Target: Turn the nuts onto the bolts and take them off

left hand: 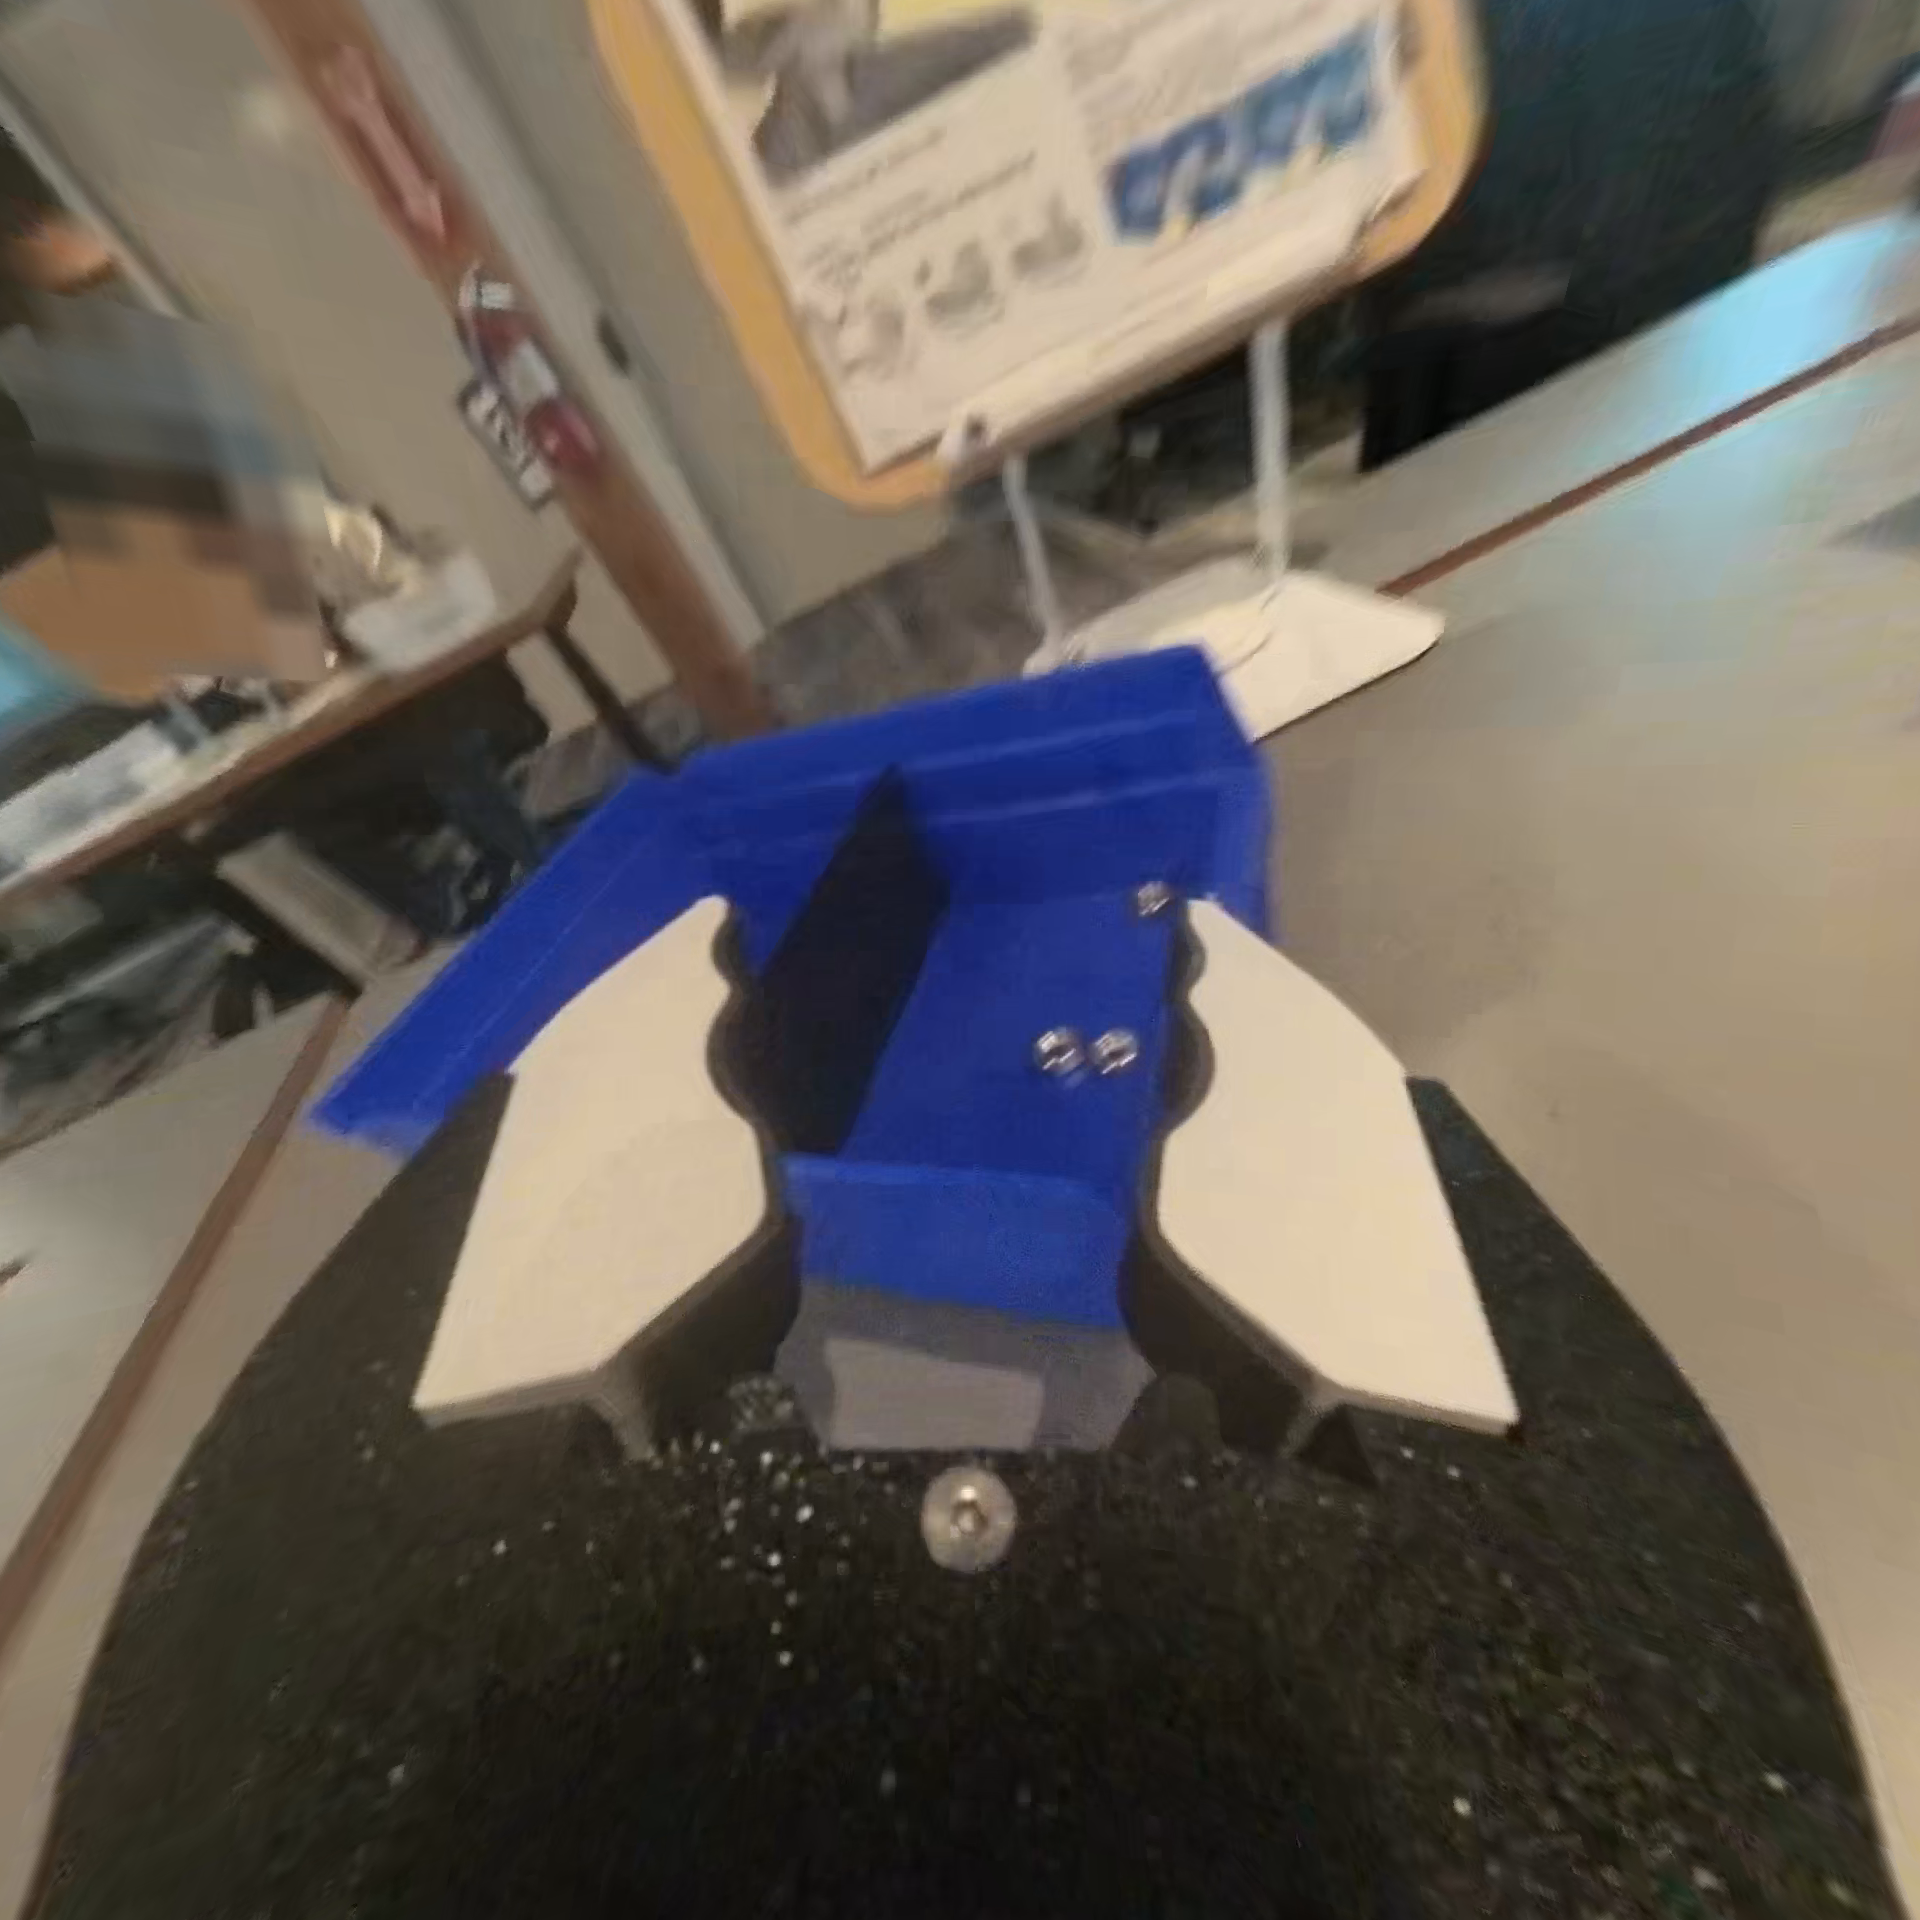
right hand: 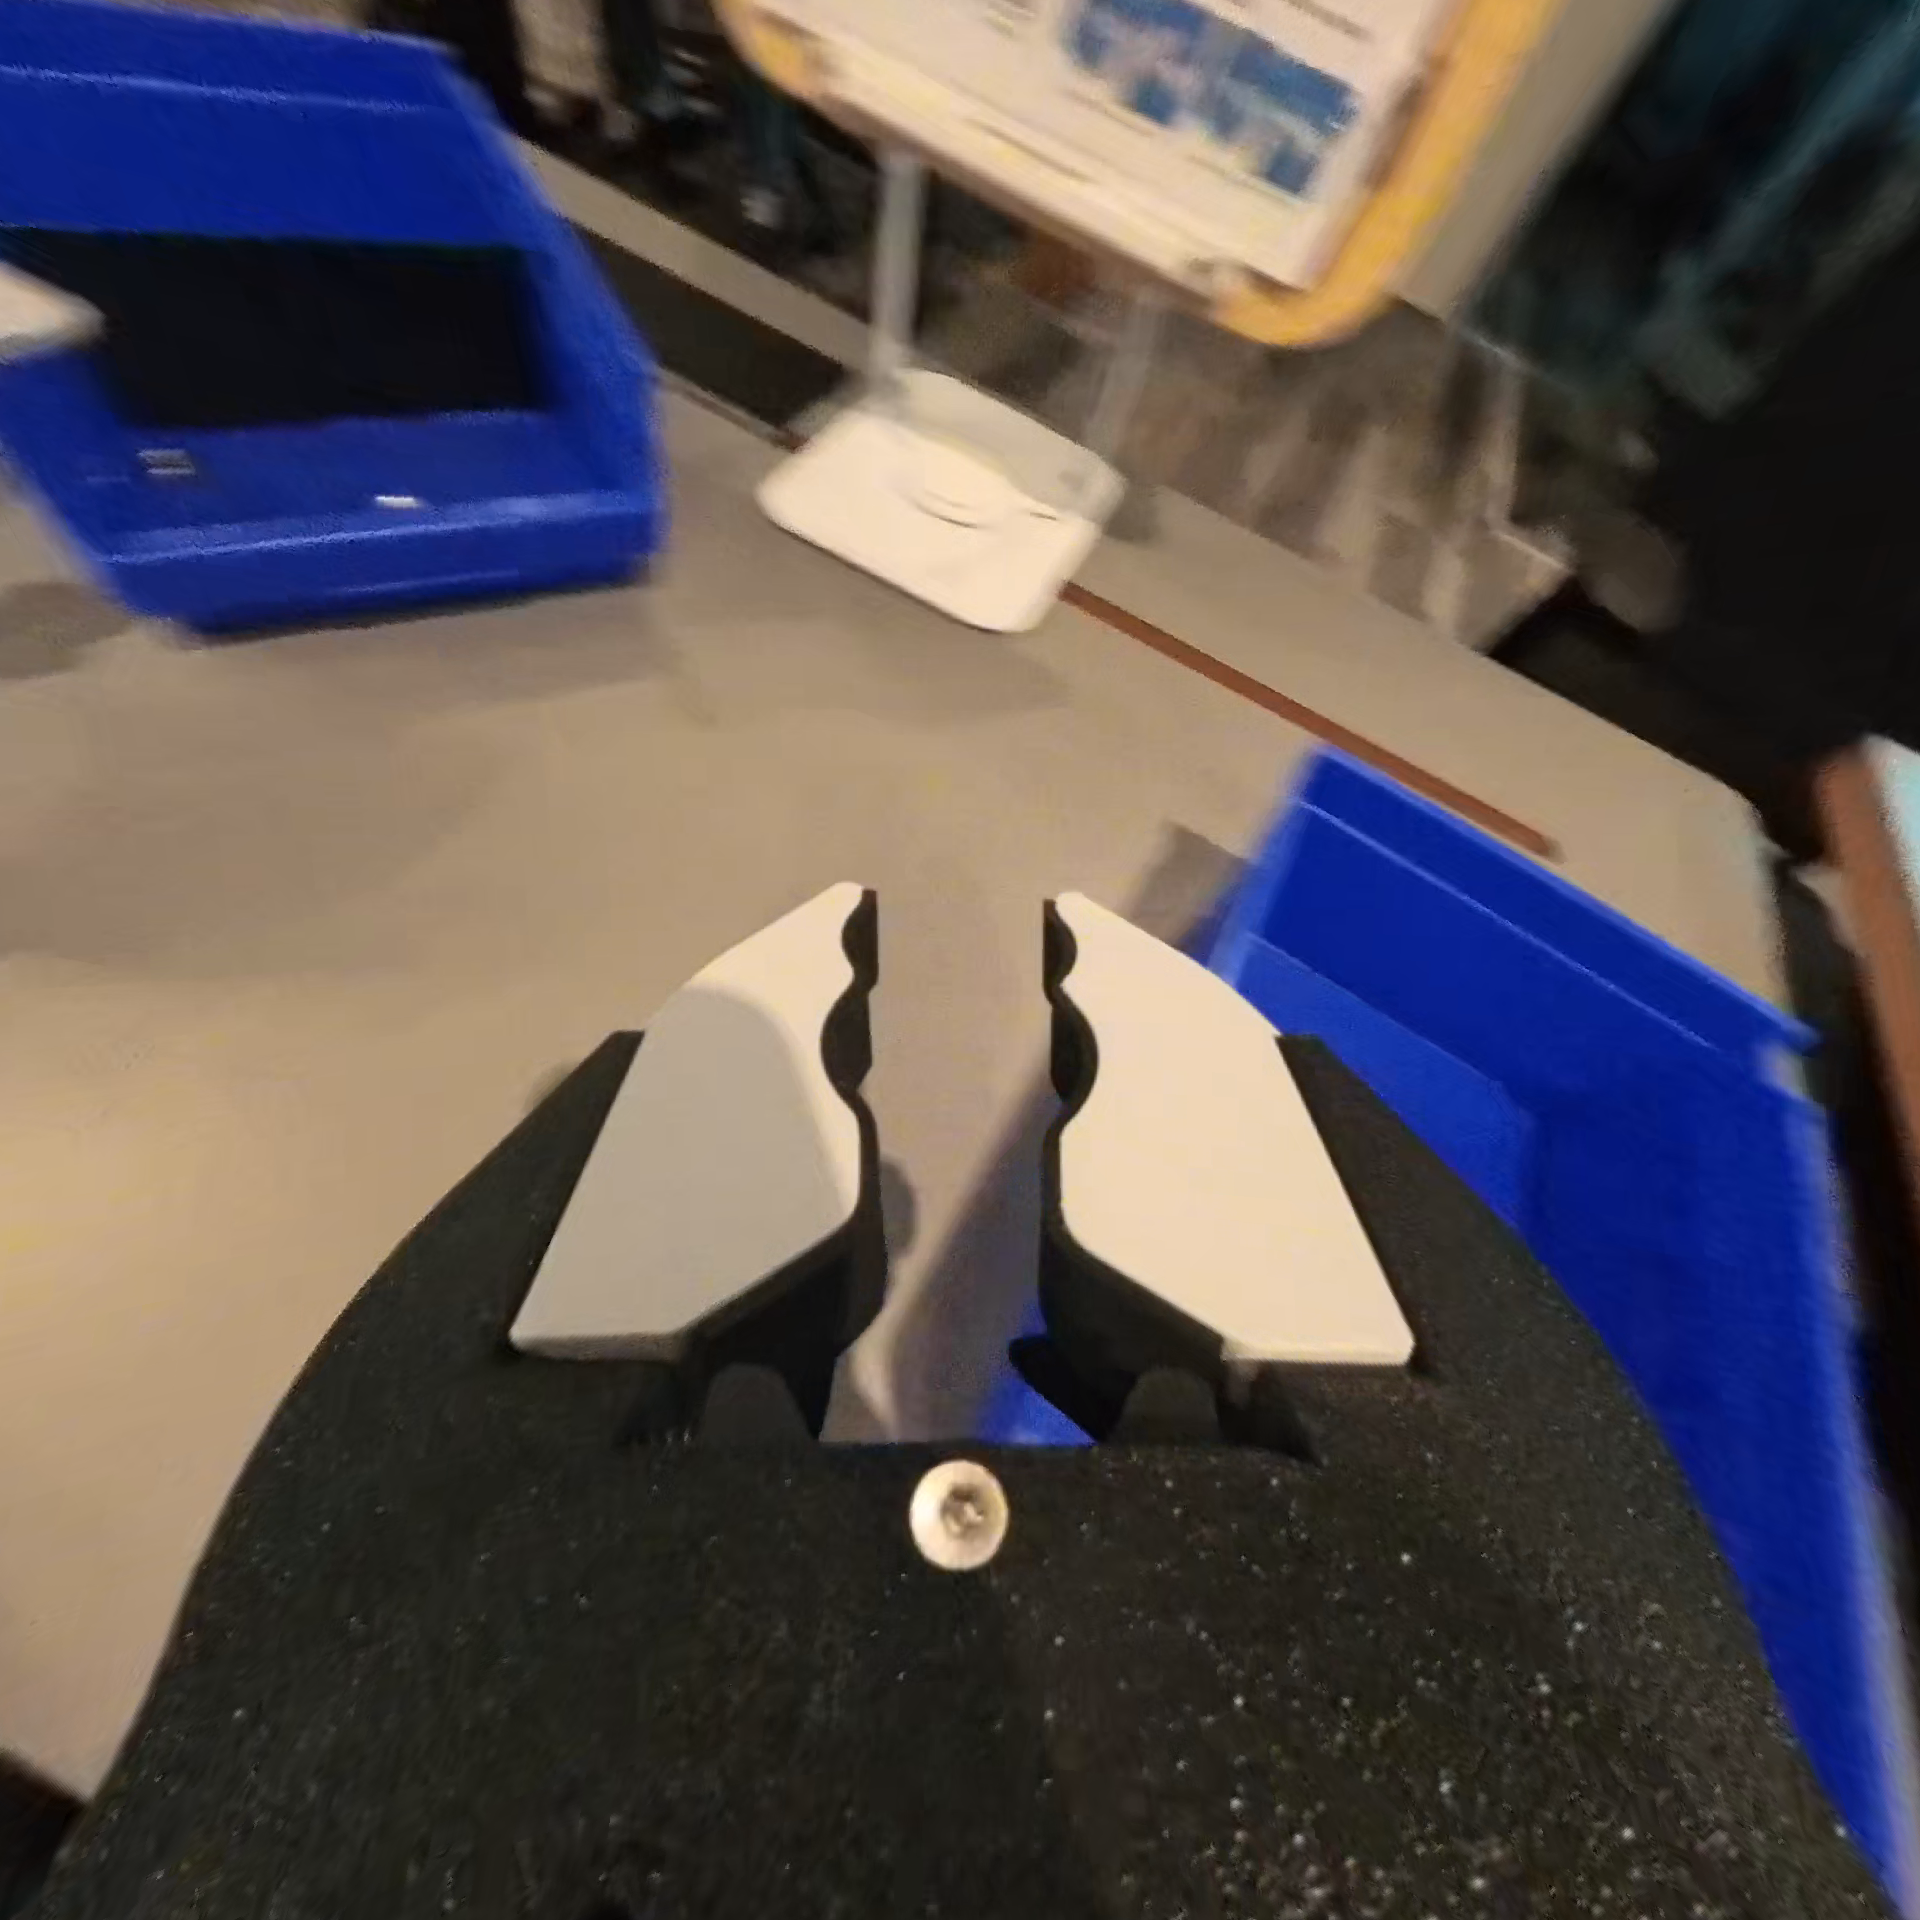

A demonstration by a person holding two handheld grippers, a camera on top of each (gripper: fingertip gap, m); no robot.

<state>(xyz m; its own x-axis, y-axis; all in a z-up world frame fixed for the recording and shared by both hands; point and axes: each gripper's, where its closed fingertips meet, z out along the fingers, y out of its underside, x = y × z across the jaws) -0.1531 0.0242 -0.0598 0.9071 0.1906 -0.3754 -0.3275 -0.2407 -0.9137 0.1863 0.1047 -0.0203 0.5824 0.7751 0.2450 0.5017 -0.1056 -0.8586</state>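
Note:
In the left wrist view my left gripper (left hand: 956, 914) is wide open and empty, its pale fingers (left hand: 613, 1174) hovering over the front of a blue bin (left hand: 935, 1236). A black divider (left hand: 831, 987) splits the bin. Three small silver nuts lie in its right compartment: two side by side (left hand: 1084, 1051) and one near the far right corner (left hand: 1153, 899). In the right wrist view my right gripper (right hand: 958, 899) is partly open and empty above the grey table (right hand: 468, 831). The same bin (right hand: 364, 540) sits far left with nuts (right hand: 171, 462) inside. No bolts show.
A second blue bin (right hand: 1558, 1091) stands close to the right of my right gripper, near the table's right edge. A white stand base (right hand: 935, 499) holding a poster board (left hand: 1091, 208) rests at the table's far edge. Another table with clutter (left hand: 260, 665) stands beyond to the left. The gap from one gripper's tips to the other's is roughly 35 cm.

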